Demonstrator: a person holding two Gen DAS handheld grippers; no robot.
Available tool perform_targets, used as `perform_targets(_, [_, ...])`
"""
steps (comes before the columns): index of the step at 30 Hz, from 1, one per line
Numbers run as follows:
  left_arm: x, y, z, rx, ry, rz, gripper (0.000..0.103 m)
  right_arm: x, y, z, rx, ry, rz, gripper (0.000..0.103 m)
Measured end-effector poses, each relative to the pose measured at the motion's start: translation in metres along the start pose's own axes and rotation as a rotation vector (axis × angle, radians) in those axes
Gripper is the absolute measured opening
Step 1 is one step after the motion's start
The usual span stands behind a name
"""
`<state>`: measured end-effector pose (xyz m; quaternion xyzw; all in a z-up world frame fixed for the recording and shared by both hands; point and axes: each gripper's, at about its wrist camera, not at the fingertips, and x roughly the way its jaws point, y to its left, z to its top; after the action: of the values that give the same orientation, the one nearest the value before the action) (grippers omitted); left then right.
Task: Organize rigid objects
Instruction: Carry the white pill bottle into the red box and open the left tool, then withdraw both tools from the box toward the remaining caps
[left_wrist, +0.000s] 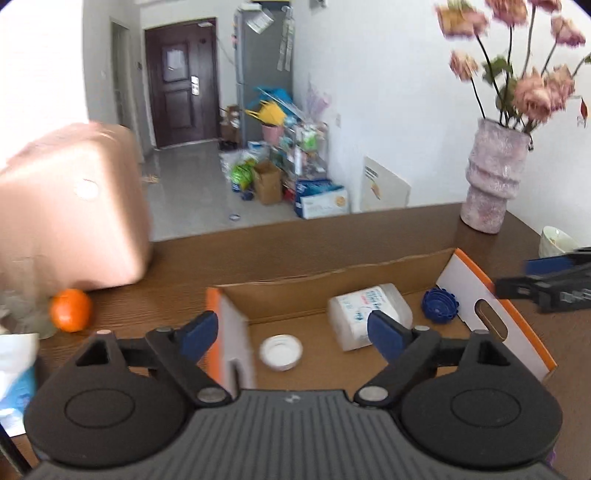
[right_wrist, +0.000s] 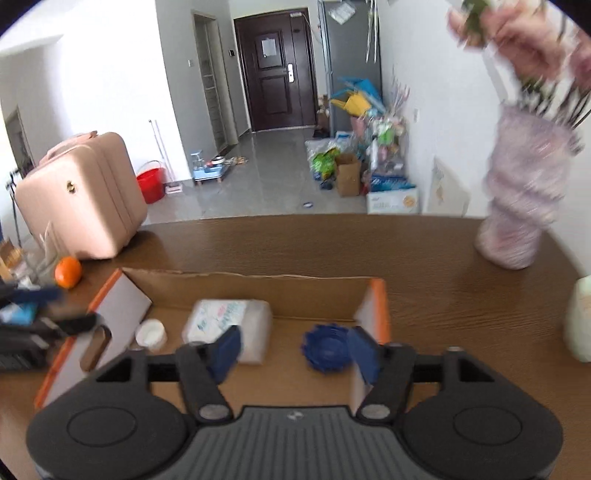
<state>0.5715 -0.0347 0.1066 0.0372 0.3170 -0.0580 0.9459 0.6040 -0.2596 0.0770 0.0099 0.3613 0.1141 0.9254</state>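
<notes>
An open cardboard box (left_wrist: 332, 286) with orange and white end flaps lies on the brown table. Inside lie a clear plastic jar with a white label (left_wrist: 369, 314), a white lid (left_wrist: 280, 352) and a blue ribbed lid (left_wrist: 439, 304). My left gripper (left_wrist: 291, 334) is open and empty above the box's left end. In the right wrist view the same box (right_wrist: 258, 288) holds the jar (right_wrist: 229, 325), the white lid (right_wrist: 149, 334) and the blue lid (right_wrist: 327, 349). My right gripper (right_wrist: 295, 352) is open and empty over the box, near the blue lid.
An orange (left_wrist: 70, 310) lies left of the box beside a pink suitcase (left_wrist: 70, 218). A pink vase with flowers (left_wrist: 491, 181) stands at the table's back right, with a bowl (left_wrist: 554, 240) near it. A pale green container (right_wrist: 580, 321) stands at the right.
</notes>
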Motion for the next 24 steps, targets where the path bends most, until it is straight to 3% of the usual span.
perform_targets(1, [-0.014, 0.003, -0.002, -0.005, -0.002, 0.010, 0.091, -0.014, -0.001, -0.005, -0.013, -0.012, -0.018, 0.087])
perform_targets(4, [-0.055, 0.006, -0.005, -0.017, -0.033, 0.033, 0.103, -0.057, -0.008, -0.017, -0.014, -0.038, -0.065, 0.088])
perform_targets(8, [-0.106, 0.006, -0.015, -0.008, -0.078, 0.026, 0.103, -0.108, -0.014, -0.032, 0.015, -0.075, -0.073, 0.090])
perform_targets(14, [-0.160, 0.002, -0.035, -0.010, -0.113, 0.050, 0.103, -0.166, -0.002, -0.052, -0.041, -0.140, -0.081, 0.092])
perform_targets(20, [-0.197, -0.002, -0.062, -0.005, -0.144, 0.098, 0.103, -0.203, 0.010, -0.076, -0.045, -0.202, -0.025, 0.097])
perform_targets(24, [-0.218, -0.005, -0.097, -0.019, -0.192, 0.117, 0.103, -0.211, 0.016, -0.109, -0.076, -0.257, -0.045, 0.097])
